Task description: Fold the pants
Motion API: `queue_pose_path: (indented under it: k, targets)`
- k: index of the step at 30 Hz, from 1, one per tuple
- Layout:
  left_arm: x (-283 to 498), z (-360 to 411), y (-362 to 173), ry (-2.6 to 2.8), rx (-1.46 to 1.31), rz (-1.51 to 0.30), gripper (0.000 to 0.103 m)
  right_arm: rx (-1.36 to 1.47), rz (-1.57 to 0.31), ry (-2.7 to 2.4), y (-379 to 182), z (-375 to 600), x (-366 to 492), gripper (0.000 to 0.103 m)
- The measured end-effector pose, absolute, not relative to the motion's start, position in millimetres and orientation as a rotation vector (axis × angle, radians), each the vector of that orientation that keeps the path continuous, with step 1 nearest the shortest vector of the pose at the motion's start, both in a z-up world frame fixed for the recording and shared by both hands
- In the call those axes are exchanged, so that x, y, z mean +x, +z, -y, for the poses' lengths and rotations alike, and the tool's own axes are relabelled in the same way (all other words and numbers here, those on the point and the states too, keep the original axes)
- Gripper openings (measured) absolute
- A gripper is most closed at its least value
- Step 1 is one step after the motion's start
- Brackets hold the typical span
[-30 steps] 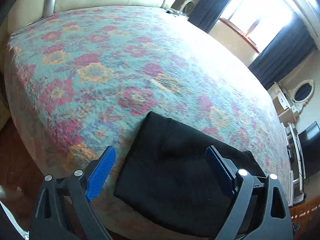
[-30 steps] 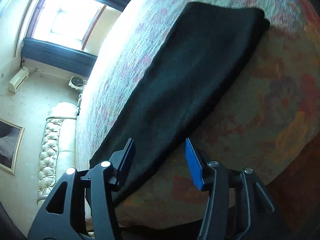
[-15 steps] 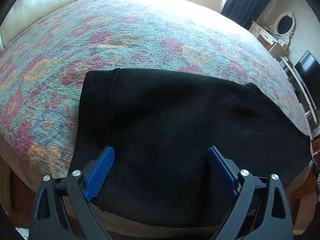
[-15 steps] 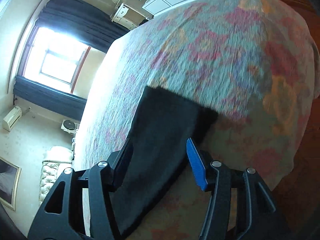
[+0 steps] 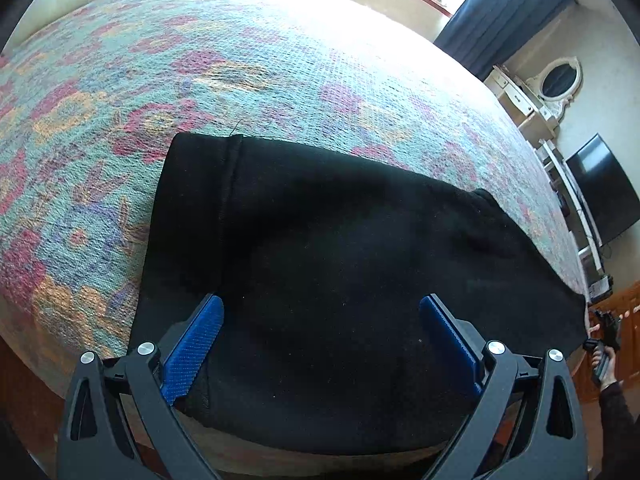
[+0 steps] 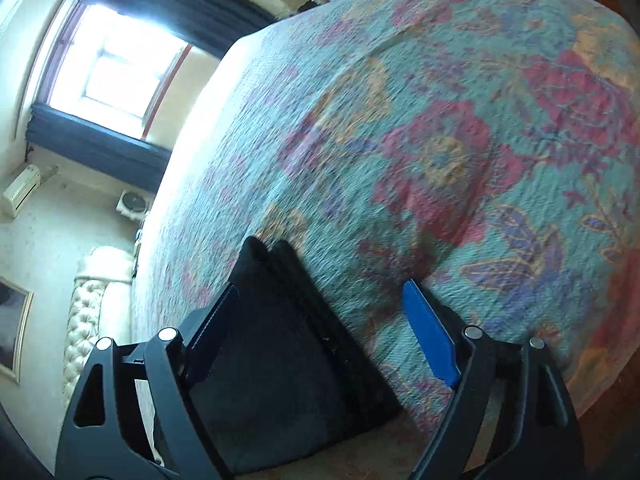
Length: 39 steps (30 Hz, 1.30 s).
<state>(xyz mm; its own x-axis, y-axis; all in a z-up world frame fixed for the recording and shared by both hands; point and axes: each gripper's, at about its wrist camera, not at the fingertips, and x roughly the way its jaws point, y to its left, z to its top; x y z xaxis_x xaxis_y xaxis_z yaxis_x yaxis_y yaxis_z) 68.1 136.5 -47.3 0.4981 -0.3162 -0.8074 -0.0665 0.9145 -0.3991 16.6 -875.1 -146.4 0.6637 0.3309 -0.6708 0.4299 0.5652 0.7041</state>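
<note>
Left gripper [image 5: 320,340]: spread wide, just opened further, over folded black fabric pants [image 5: 340,272], pads clear.
Right gripper [image 6: 320,324]: jaws just widened, straddling pants' end edge, nothing pinched.
Pants: flat on floral woven bedspread [image 5: 240,72].

The right gripper [image 6: 320,320], black-framed with blue pads, stood with its jaws wide apart, having just been opening, above the end of the folded black fabric pants [image 6: 276,364]. That end lay between the two fingers without either pad pressing on it. The pants rested on a quilted floral bedspread [image 6: 440,140] in teal, red and orange. Beyond the bed were a bright window [image 6: 116,68] with dark curtains and a cream tufted headboard [image 6: 88,320].
</note>
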Motion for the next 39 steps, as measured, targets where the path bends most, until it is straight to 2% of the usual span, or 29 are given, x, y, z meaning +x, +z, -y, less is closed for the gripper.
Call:
queue_pose_path:
  k: [2,4,6,7,8,12,18,26,33,39]
  targets:
    - [68,-144,-48,-0.161,-0.469,-1.040,0.097,0.957,-0.956,0.018,-143,862,28,0.082]
    - [68,-146,-48,-0.162,-0.485,-1.038,0.097,0.864,-1.027,0.006,-140,844,33,0.069]
    - [68,-143,-48,-0.162,-0.458,-1.049,0.097,0.841,-1.056,-0.019,-140,840,33,0.045]
    - [69,-140,-47,-0.162,-0.431,-1.059,0.097,0.865,-1.062,-0.012,-140,840,33,0.027]
    - [70,-136,-47,-0.161,-0.401,-1.071,0.097,0.904,-1.064,0.005,-142,840,30,0.025]
    - [74,-128,-45,-0.142,-0.354,-1.109,0.097,0.913,-1.046,0.000,-128,838,21,0.022]
    - [80,-143,-46,-0.078,-0.522,-1.142,0.097,0.957,-0.937,0.129,-72,796,25,0.022]
    - [83,-112,-38,-0.045,-0.259,-1.169,0.097,0.873,-0.886,0.294,-2,696,33,0.021]
    - [69,-116,-14,0.051,-0.214,-1.071,0.097,0.795,-0.907,0.361,7,599,37,0.021]
    - [60,-120,2,0.075,-0.282,-1.030,0.097,0.727,-0.933,0.394,2,522,41,0.021]
